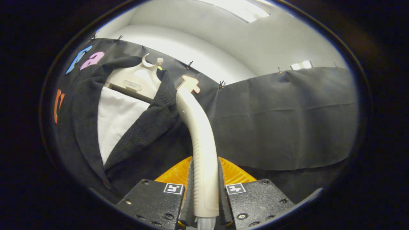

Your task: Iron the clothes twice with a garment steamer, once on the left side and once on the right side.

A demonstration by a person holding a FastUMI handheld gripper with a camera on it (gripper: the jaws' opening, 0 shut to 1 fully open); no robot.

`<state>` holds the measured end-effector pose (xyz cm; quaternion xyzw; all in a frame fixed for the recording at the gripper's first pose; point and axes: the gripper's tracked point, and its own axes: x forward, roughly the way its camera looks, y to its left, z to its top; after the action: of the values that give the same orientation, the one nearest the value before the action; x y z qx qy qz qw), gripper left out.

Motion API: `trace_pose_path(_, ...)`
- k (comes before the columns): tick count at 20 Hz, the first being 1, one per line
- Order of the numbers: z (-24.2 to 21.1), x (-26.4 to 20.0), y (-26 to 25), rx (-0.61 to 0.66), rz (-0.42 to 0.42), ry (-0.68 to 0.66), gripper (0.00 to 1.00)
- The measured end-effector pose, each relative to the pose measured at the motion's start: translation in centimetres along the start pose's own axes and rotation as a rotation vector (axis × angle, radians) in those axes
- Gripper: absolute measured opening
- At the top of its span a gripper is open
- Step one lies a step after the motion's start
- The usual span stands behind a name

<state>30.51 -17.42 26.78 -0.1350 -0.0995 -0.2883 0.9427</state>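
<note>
The garment steamer [199,127] is standing upright between the fingers, its ribbed handle giving a firm, non-slip hold low down; it looks rigid and fairly light. The gripper [204,195] is clamping it from both sides. Its head is reaching the soft, limp dark jacket [147,127] hanging on a hanger [135,80].

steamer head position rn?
In the gripper view, the steamer runs up from the claw, shut on its handle; its head meets the dark jacket below the hanger.
</note>
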Motion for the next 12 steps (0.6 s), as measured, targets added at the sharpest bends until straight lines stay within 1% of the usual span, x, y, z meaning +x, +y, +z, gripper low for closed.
trace_pose_path(3,-0.8,-0.5,-0.1,-0.021,0.014,-0.003,0.35)
trace_pose_path(7,-2.1,-2.5,-0.1,-0.032,0.035,0.027,0.35)
trace_pose_path(12,-5.0,-4.6,-0.4,-0.060,0.049,0.063,0.35)
